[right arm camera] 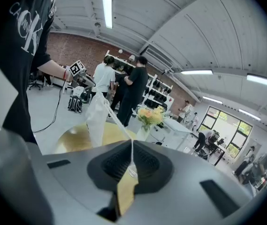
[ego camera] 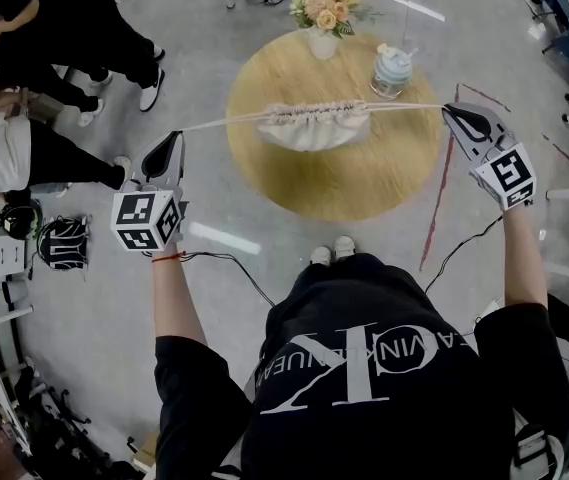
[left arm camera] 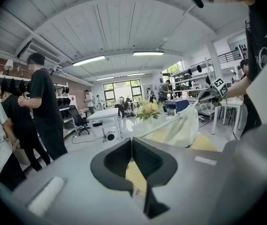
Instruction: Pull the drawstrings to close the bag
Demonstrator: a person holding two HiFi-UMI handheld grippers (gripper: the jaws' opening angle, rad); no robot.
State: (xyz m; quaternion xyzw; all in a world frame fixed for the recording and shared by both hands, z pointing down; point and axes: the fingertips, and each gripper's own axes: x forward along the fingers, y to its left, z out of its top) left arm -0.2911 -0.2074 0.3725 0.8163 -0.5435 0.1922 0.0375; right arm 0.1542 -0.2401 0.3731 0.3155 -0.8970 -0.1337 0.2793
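Bag [ego camera: 312, 128] of white cloth, hung over the round wooden table [ego camera: 344, 193] between two taut drawstrings, mouth gathered into tight pleats. Contact between its bottom and the tabletop: unclear. Left gripper [ego camera: 171, 151] out past the table's left edge, jaws pressed together on the left drawstring [ego camera: 226, 120], cord running straight from the tips to the bag. Right gripper [ego camera: 467, 120] at the table's right edge, jaws likewise clamped on the right drawstring [ego camera: 409, 106], that cord just as straight. Grippers well apart, on opposite sides of the bag, both tilted a little downward. Behind the bag on the table, a vase of flowers [ego camera: 324, 8] and, to its right, a lidded jar [ego camera: 392, 70]. Onlookers [ego camera: 54, 38] on the floor at upper left.
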